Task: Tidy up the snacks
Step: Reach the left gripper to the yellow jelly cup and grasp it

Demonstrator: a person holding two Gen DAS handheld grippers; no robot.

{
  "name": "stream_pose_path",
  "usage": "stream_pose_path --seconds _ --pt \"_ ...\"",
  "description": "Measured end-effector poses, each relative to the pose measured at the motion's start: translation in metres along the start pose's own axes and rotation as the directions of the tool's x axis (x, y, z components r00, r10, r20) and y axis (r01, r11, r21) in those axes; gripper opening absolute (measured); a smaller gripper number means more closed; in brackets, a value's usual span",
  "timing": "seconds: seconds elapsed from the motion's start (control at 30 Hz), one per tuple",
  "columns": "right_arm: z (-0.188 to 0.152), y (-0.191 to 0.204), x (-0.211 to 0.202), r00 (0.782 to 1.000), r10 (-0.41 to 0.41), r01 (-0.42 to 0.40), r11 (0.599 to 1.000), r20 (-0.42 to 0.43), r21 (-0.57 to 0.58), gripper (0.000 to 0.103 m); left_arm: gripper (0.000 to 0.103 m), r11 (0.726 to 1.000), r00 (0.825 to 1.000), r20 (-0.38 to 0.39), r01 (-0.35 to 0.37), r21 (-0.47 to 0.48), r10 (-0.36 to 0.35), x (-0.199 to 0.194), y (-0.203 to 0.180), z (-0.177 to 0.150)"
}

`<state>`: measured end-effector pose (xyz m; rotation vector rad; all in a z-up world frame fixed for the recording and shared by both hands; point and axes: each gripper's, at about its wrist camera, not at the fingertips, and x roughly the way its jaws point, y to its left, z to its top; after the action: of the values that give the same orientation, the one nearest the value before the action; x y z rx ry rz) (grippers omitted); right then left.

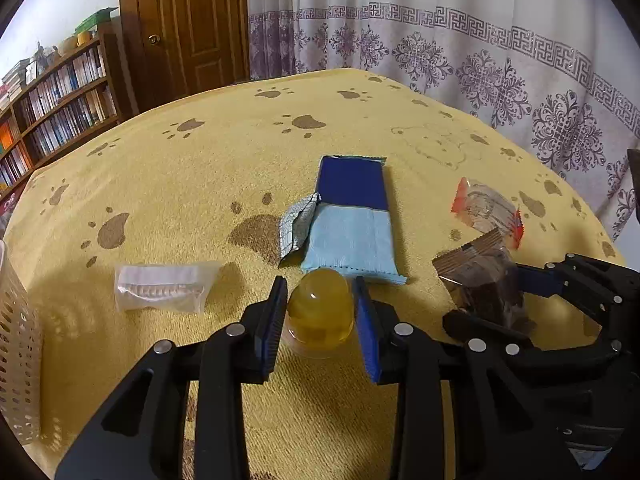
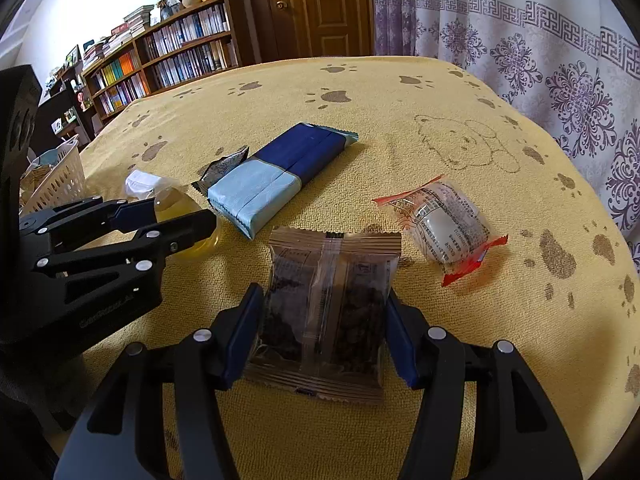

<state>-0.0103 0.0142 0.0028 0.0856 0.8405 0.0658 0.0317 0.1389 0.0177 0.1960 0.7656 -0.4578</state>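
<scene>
A yellow jelly cup stands on the paw-print cloth, and my left gripper is shut on it, its blue pads against both sides. The right wrist view shows the same cup inside the left gripper. A brown see-through snack packet lies flat between the fingers of my right gripper. That gripper is open, with its pads at the packet's side edges. The left wrist view shows the packet and the right gripper at the right.
On the yellow cloth lie a blue and light-blue bar wrapper, a silver wrapper, a white packet and a clear packet with red ends. A cream perforated basket stands at the left edge. Bookshelves, a door and curtains are behind.
</scene>
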Motion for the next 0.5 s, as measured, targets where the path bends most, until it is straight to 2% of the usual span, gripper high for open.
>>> stream_pose_path --seconds 0.3,0.33,0.37,0.4,0.5 --pt "0.000 0.000 0.000 1.000 0.000 0.000 1.000 0.000 0.000 0.058 0.032 0.999 0.998 0.055 -0.039 -0.023 0.041 -0.022 0.008 0.001" --pt "0.000 0.000 0.000 1.000 0.000 0.000 1.000 0.000 0.000 0.058 0.030 0.999 0.997 0.061 -0.043 -0.027 0.045 -0.026 0.009 0.001" --pt "0.000 0.000 0.000 1.000 0.000 0.000 1.000 0.000 0.000 0.058 0.019 0.998 0.996 0.069 -0.047 -0.034 0.049 -0.030 0.011 0.002" --pt "0.000 0.000 0.000 1.000 -0.001 0.001 1.000 0.000 0.000 0.058 0.016 0.998 0.996 0.076 -0.049 -0.040 0.052 -0.032 0.013 0.003" --pt "0.000 0.000 0.000 1.000 0.000 0.000 1.000 0.000 0.000 0.058 0.015 0.997 0.993 0.099 -0.051 -0.062 0.057 -0.042 0.021 0.007"
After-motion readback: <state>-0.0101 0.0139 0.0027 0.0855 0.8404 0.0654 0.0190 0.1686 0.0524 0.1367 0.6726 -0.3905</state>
